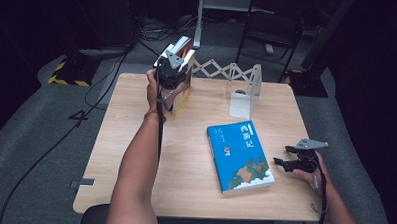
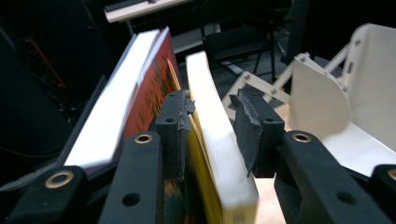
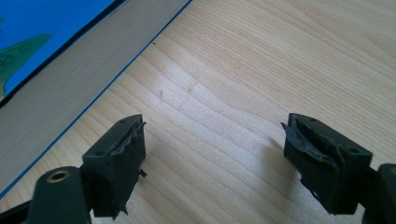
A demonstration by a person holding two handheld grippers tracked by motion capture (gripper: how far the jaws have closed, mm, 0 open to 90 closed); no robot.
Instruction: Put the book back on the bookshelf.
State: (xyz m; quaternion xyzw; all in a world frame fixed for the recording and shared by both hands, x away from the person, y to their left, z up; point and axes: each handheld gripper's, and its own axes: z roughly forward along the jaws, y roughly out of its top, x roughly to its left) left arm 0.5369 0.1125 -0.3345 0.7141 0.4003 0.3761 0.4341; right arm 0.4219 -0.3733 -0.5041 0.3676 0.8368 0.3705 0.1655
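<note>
A yellow-covered book (image 2: 219,154) stands on edge at the table's back left. My left gripper (image 2: 215,112) is shut on it, one pad on each side. A red-covered book (image 2: 149,88) leans just beyond the left jaw. From above, my left gripper (image 1: 177,66) holds the yellow book (image 1: 183,94) upright, with the red book (image 1: 183,43) behind it. A blue book (image 1: 240,156) lies flat at the front right. My right gripper (image 1: 281,163) rests open just right of it. In the right gripper view the open right gripper (image 3: 212,140) frames bare wood beside the blue book (image 3: 56,79).
A white expanding book rack (image 1: 246,91) stands at the back centre of the wooden table (image 1: 135,160), right of the held book; its end plate (image 2: 322,98) is close to the left gripper. Beyond the table are dark floor, cables and chair legs.
</note>
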